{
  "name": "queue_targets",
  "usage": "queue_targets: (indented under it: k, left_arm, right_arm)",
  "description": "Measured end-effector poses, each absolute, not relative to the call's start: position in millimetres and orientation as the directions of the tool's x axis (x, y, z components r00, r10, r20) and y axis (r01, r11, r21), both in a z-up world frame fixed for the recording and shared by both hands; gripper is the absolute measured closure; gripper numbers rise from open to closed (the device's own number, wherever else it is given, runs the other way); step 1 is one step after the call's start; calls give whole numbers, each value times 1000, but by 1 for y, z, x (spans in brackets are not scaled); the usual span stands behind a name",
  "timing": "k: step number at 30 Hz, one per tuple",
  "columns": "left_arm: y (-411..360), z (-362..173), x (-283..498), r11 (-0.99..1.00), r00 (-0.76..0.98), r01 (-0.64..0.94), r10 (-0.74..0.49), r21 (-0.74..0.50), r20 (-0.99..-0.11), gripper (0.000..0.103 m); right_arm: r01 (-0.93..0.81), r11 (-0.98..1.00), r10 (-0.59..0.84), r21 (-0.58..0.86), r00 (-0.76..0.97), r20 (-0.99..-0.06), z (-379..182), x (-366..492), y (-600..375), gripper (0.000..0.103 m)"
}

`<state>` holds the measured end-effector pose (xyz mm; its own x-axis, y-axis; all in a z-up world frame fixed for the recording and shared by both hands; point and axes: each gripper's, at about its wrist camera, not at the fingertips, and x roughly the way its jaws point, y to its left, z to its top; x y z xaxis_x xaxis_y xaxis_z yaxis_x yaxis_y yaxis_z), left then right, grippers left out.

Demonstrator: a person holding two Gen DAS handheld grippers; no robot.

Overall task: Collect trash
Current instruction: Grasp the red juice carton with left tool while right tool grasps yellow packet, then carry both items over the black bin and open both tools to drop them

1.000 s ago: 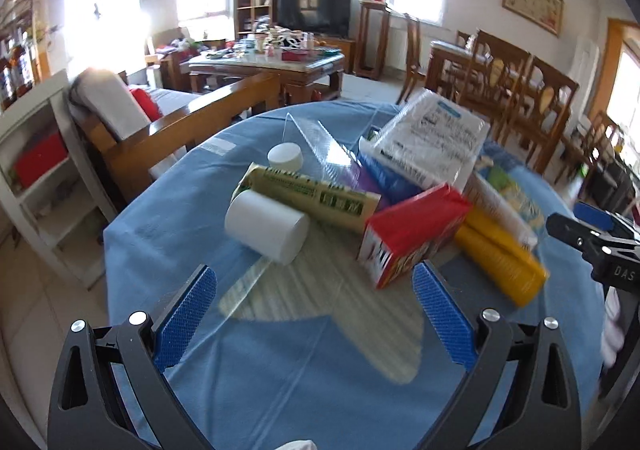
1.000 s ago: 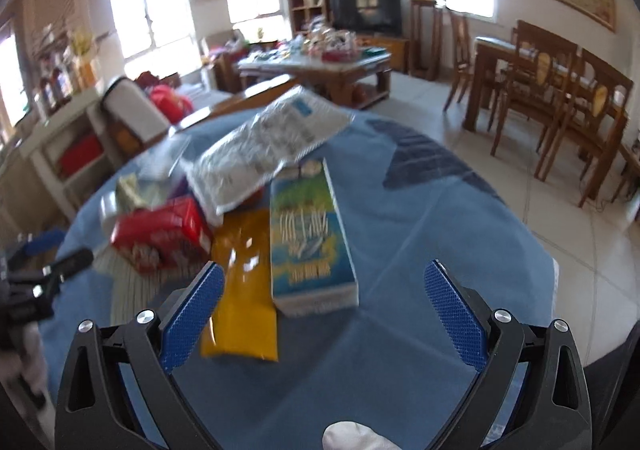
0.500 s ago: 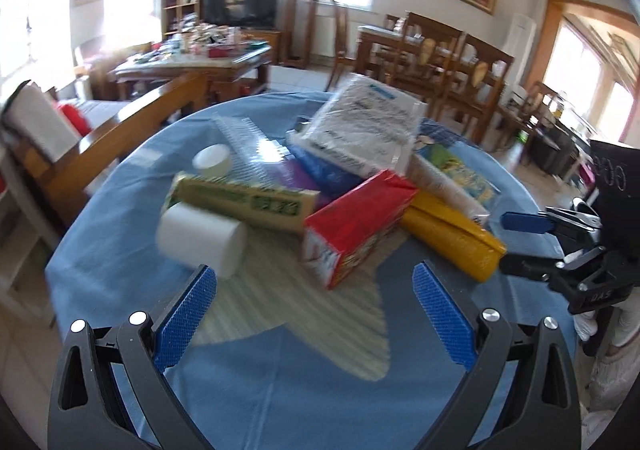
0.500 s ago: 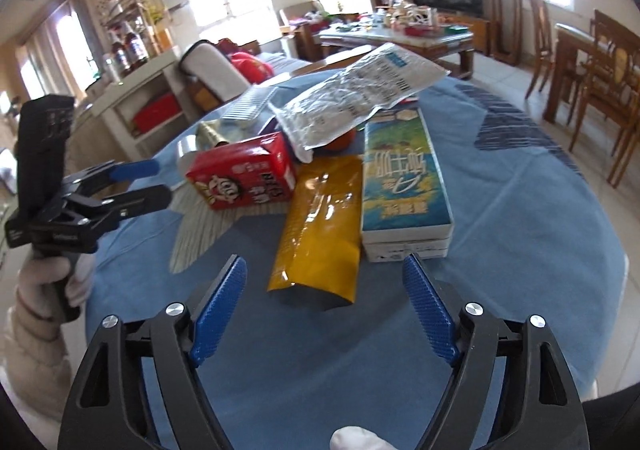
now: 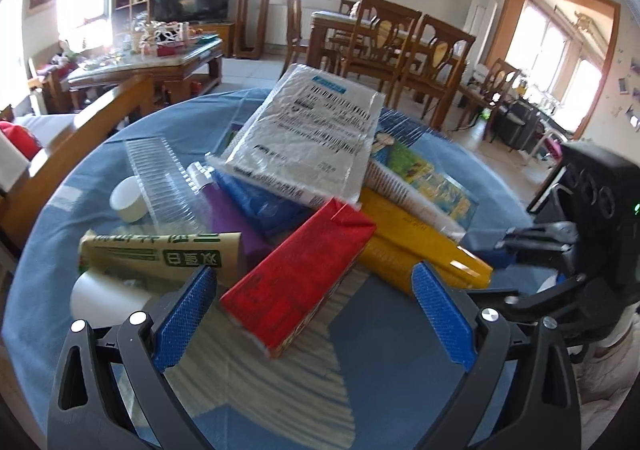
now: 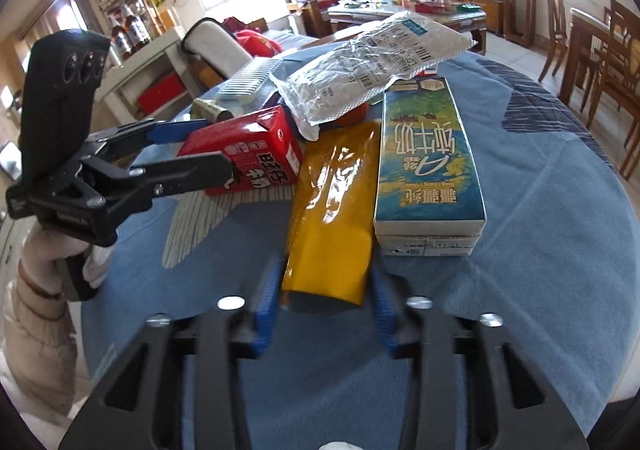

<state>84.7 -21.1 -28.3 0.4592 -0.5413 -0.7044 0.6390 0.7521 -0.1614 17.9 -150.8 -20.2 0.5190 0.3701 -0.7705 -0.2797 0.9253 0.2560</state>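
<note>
1. Now the right gripper [image 6: 326, 314], blurred, seemingly narrowing around the yellow pouch [image 6: 332, 209] beside the milk carton [image 6: 430, 165]: pinch its near edge squarely
2. Left gripper [image 5: 316, 314] gapes, empty, straddling the red carton [image 5: 298, 282]; centre it before clamping

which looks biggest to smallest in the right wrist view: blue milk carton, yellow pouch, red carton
1. blue milk carton
2. yellow pouch, slightly smaller, though it lies nearest the camera, so unsure
3. red carton, partly hidden by the left gripper
</note>
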Motion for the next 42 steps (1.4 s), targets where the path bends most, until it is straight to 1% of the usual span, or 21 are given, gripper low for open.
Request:
queue_targets:
  k: [1,2,3,4,5,6,7,8,9,10,11,15,19,24,28,32,37,40,42]
  left_arm:
    - [-22,-28,87,749,452,640,-549,-173,-703,7]
    - [-22,-28,87,745,445,641,-556,-184,-702,8]
    - [-23,-28,89,738,428,644,-566,-202,-705,13]
    - [-25,-30,92,733,411,646,-571,-215,-710,22]
    - [-27,-33,94,726,387,648,-576,-232,-720,28]
    - [-29,-36,94,722,370,648,-574,-240,-730,38]
    - [-30,-39,95,722,357,648,-569,-243,-740,45]
    - [-30,-42,94,722,346,648,-564,-244,-750,48]
    - [-32,-44,95,720,328,646,-560,-252,-761,59]
    - [-32,-44,95,721,326,644,-561,-256,-761,67]
    - [-32,-43,95,723,328,641,-562,-258,-760,68]
    - [-29,-39,93,727,331,622,-580,-289,-745,72]
    - [-21,-21,82,718,365,620,-622,-317,-693,72]
    - [-20,4,59,714,411,628,-642,-309,-647,72]
    - [-30,23,38,686,419,652,-681,-323,-601,72]
    - [-50,35,14,645,405,692,-719,-325,-565,72]
    - [-109,44,-13,559,345,762,-777,-326,-526,72]
    - [-151,43,-28,491,283,806,-811,-332,-511,72]
    - [-188,39,-37,438,226,835,-824,-332,-519,72]
  right_arm:
    - [-278,925,371,258,523,-767,-20,18,-151,77]
    - [-275,925,374,262,527,-763,-19,18,-151,85]
    - [-272,925,375,266,528,-762,-19,17,-152,88]
    - [-270,924,377,270,529,-760,-21,16,-155,89]
    - [-271,923,381,275,529,-758,-21,14,-159,91]
    - [-271,921,384,279,530,-756,-21,13,-161,92]
    - [-271,920,387,282,532,-753,-23,10,-164,92]
    - [-270,920,388,283,534,-751,-23,8,-166,93]
    - [-270,919,391,286,539,-746,-22,7,-167,94]
    - [-269,918,393,290,542,-742,-21,5,-169,94]
    - [-266,917,396,295,546,-738,-20,3,-171,94]
    - [-265,905,425,332,560,-711,-16,-9,-181,95]
    - [-273,901,434,338,574,-694,-8,-22,-188,95]
    - [-270,904,427,331,615,-663,10,-43,-203,95]
    - [-270,908,417,319,650,-636,29,-66,-218,95]
    - [-218,933,352,286,716,-603,49,-97,-249,95]
    - [-117,960,246,253,781,-573,71,-136,-305,95]
    - [-49,979,159,200,794,-586,74,-160,-339,95]
    - [7,985,100,170,785,-611,69,-179,-367,95]
